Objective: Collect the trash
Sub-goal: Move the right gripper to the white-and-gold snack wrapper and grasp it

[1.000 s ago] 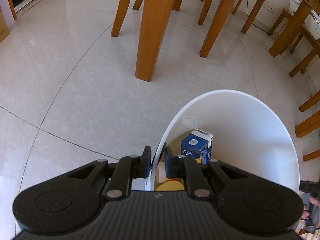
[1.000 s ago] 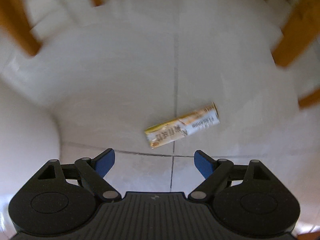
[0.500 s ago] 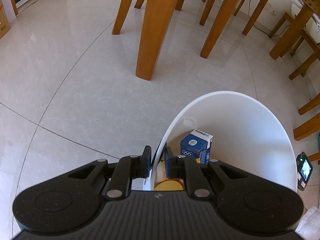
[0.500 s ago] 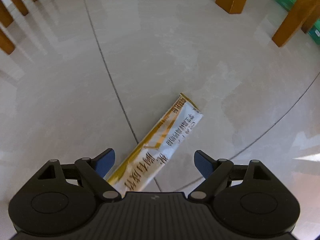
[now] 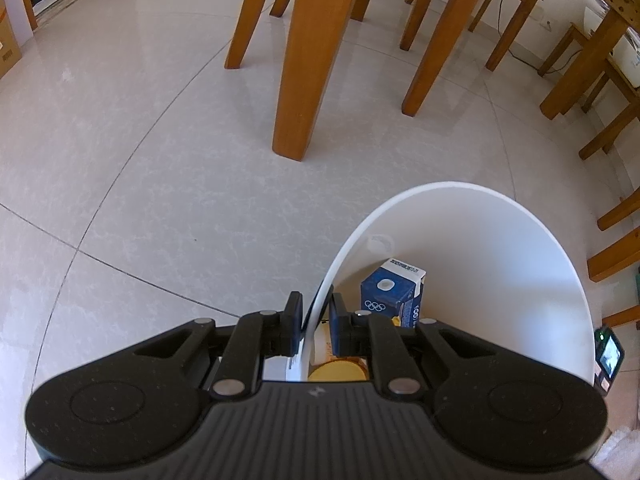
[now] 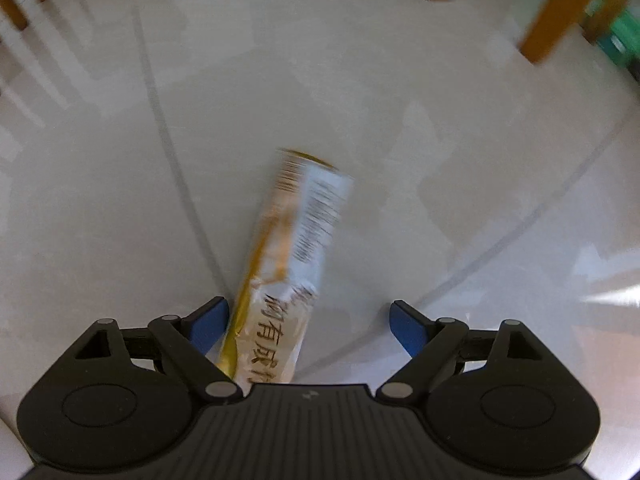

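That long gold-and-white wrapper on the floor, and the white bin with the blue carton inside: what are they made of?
Gold-and-white wrapper: probably thin plastic or foil film, printed, crinkled and slightly shiny, though blurred. White bin: seemingly smooth matte plastic, thin even rim. Blue carton: likely coated paperboard, with folded edges and printed faces.

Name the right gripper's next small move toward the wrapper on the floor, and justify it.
Probably shift slightly left to centre, then close. The right gripper is open, and the gold-and-white wrapper lies lengthwise between the jaws but close to the left one. The left gripper holds the white bin by its rim.
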Demonstrator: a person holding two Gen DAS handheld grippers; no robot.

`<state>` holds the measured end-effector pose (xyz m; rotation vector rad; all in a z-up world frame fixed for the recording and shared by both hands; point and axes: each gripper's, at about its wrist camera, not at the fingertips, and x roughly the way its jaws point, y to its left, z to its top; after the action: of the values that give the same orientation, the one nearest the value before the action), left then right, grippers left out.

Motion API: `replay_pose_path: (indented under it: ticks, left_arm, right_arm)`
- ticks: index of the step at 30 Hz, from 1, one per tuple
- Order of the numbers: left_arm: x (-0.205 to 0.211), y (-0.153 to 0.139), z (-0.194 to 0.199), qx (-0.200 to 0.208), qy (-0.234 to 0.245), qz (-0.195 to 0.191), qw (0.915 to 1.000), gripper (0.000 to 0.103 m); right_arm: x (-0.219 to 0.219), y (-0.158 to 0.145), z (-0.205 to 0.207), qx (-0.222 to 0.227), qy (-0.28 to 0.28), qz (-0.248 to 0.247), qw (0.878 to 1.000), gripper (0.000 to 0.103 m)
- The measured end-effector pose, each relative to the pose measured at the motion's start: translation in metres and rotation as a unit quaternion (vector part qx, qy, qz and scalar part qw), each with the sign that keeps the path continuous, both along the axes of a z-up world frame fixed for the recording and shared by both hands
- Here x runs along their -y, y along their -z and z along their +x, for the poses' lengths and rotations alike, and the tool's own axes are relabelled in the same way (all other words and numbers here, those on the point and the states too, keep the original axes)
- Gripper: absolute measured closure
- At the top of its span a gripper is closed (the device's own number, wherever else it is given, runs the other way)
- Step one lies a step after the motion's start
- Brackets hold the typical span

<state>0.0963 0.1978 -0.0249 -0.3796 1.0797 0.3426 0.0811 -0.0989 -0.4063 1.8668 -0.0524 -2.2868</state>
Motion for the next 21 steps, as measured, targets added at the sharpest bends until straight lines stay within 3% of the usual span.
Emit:
replay_pose_path:
  ticks: [6, 10, 15, 21]
  left_arm:
    - [-0.001, 0.001, -0.002, 0.001, 0.002, 0.002, 1.0000, 0.091]
    - [0.002, 0.001, -0.001, -0.001, 0.000, 0.003, 1.0000, 0.091]
    - [0.003, 0.001, 0.000, -0.004, -0.001, 0.003, 1.0000, 0.091]
    - [0.003, 0.001, 0.000, -0.003, -0.002, 0.002, 1.0000, 0.091]
  right_arm:
    - [-0.019, 0.005, -0.011, -0.014, 0.007, 0.001, 1.000, 0.012]
    - [-0.001, 0.006, -0.019, -0.034, -0.035, -0.002, 0.999, 0.018]
    - [0.021, -0.001, -0.018, -0.051, -0.117, -0.003, 0.992, 0.040]
    - [0.025, -0.003, -0.014, -0.035, -0.162, -0.012, 0.986, 0.056]
